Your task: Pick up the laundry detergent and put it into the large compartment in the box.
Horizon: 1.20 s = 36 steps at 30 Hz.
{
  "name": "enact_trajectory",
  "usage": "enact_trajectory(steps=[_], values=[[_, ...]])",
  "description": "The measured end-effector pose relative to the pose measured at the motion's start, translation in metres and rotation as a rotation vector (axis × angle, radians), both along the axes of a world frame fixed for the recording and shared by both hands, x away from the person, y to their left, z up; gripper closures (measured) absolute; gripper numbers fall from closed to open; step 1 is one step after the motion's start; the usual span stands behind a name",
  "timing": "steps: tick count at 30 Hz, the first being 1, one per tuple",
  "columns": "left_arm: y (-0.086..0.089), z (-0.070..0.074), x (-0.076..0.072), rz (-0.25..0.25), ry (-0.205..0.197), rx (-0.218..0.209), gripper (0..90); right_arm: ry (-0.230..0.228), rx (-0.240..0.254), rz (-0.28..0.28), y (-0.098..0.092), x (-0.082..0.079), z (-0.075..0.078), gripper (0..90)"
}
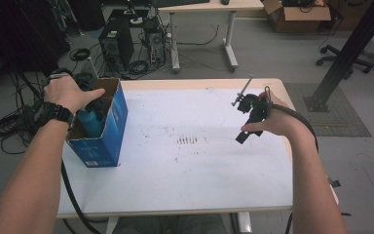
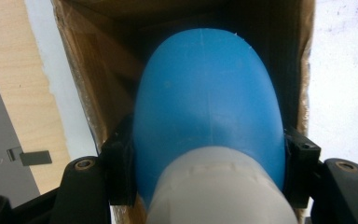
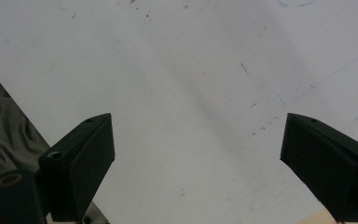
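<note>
White table (image 1: 185, 170), open blue box (image 1: 108, 127) at its left.
Left gripper (image 2: 209, 163) clamps the blue bottle (image 2: 209, 98) inside the box; right gripper (image 3: 196, 163) hovers, jaws apart.

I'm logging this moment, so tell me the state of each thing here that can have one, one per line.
Blue bottle: gripped, partly inside the box, white cap end toward the gripper.
Blue cardboard box: open at the top, standing on the table.
Left gripper: shut on the bottle, pads pressing both sides.
Right gripper: open, nothing between the jaws, held over the white tabletop.
</note>
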<state>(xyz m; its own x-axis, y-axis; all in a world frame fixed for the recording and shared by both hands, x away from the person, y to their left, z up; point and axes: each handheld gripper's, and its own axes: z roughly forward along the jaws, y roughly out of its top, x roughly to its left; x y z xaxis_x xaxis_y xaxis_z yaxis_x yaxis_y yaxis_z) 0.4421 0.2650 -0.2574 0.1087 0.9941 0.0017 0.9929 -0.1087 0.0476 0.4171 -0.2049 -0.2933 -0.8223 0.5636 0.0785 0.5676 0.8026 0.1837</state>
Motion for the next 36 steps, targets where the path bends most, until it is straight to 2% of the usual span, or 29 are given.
enact_trajectory(steps=[20,36], values=[[0.003,-0.021,-0.001,-0.009,-0.001,-0.010,37.5,0.002,-0.002,0.005,0.002,0.001,-0.003,10.0],[0.002,-0.023,-0.003,-0.016,-0.006,-0.006,37.4,-0.001,0.001,0.002,0.001,0.000,-0.001,10.1]])
